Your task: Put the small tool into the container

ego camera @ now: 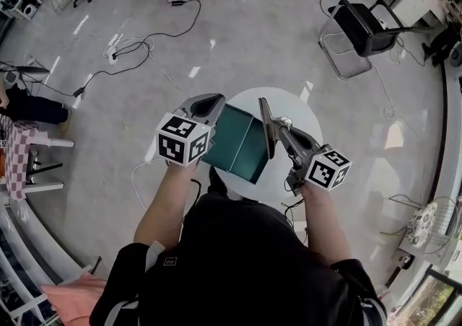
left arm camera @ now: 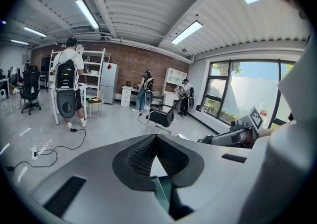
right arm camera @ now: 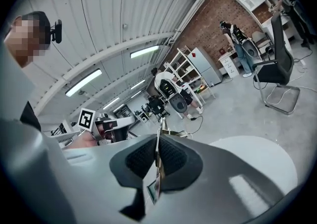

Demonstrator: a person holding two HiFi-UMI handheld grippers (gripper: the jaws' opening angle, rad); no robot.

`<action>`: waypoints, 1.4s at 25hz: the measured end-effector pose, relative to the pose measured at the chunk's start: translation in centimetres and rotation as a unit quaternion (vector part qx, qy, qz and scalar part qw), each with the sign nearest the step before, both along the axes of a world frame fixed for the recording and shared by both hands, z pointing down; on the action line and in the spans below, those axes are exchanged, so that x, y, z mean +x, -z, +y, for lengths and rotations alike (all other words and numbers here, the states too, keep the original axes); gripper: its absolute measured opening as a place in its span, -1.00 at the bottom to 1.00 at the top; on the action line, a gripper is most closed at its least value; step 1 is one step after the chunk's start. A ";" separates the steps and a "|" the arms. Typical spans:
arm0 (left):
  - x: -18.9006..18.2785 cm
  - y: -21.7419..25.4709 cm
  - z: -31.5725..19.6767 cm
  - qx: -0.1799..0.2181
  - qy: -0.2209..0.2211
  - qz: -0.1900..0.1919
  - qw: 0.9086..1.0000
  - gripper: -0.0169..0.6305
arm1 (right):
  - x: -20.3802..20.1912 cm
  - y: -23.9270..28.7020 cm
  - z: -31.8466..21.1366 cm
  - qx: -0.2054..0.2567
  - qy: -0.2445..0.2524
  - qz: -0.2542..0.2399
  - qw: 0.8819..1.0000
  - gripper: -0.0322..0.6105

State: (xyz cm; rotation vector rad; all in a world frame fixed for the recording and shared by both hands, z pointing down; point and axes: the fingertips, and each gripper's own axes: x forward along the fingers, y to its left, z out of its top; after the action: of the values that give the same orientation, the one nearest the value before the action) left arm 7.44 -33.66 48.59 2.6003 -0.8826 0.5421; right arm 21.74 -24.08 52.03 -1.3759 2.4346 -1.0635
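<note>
The green container (ego camera: 242, 146) is pinched at its left rim by the left gripper (ego camera: 208, 106), seemingly for steadying. Beside its right rim, the small tool (ego camera: 266, 127) is clamped upright in the right gripper (ego camera: 279, 131), seemingly ready for lowering.

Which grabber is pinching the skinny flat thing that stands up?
The right gripper: its fingers pinch the thin flat piece standing on edge beside the green container. The left gripper sits at the container's other side.

The round white table (ego camera: 289, 112) and green container (ego camera: 242, 146) are looked down on steeply from the head, the room is looked across from close behind the jaws of the left gripper (left arm camera: 156, 141) and right gripper (right arm camera: 157, 141), and the black chair (left arm camera: 161, 117) is caught in all three views.
</note>
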 end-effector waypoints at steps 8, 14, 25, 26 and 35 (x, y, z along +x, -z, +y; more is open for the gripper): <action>-1.8 -4.6 0.2 -0.052 0.006 0.000 0.999 -0.93 | -1.4 -6.0 0.4 -0.083 0.006 0.015 0.996 -0.84; -1.9 -6.4 0.5 -0.068 0.003 -0.006 0.998 -0.93 | -1.2 -11.1 2.2 -0.144 -0.003 0.021 0.989 -0.83; -4.3 -7.4 2.4 -0.080 0.017 -0.026 0.996 -0.93 | -0.8 -18.8 3.7 -0.232 -0.038 0.024 0.972 -0.83; -4.5 -7.2 2.6 -0.079 0.018 -0.027 0.996 -0.93 | -0.8 -19.2 3.6 -0.237 -0.041 0.024 0.970 -0.83; -5.8 -6.4 3.7 -0.073 0.033 -0.030 0.996 -0.93 | -1.7 -22.8 1.8 -0.283 -0.042 0.076 0.955 -0.82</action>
State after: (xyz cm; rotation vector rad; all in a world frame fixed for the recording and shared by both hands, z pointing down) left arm 1.62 -29.92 54.94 2.4278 -0.9083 0.6436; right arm 20.06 -22.33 74.87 -1.7546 2.2285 -1.7870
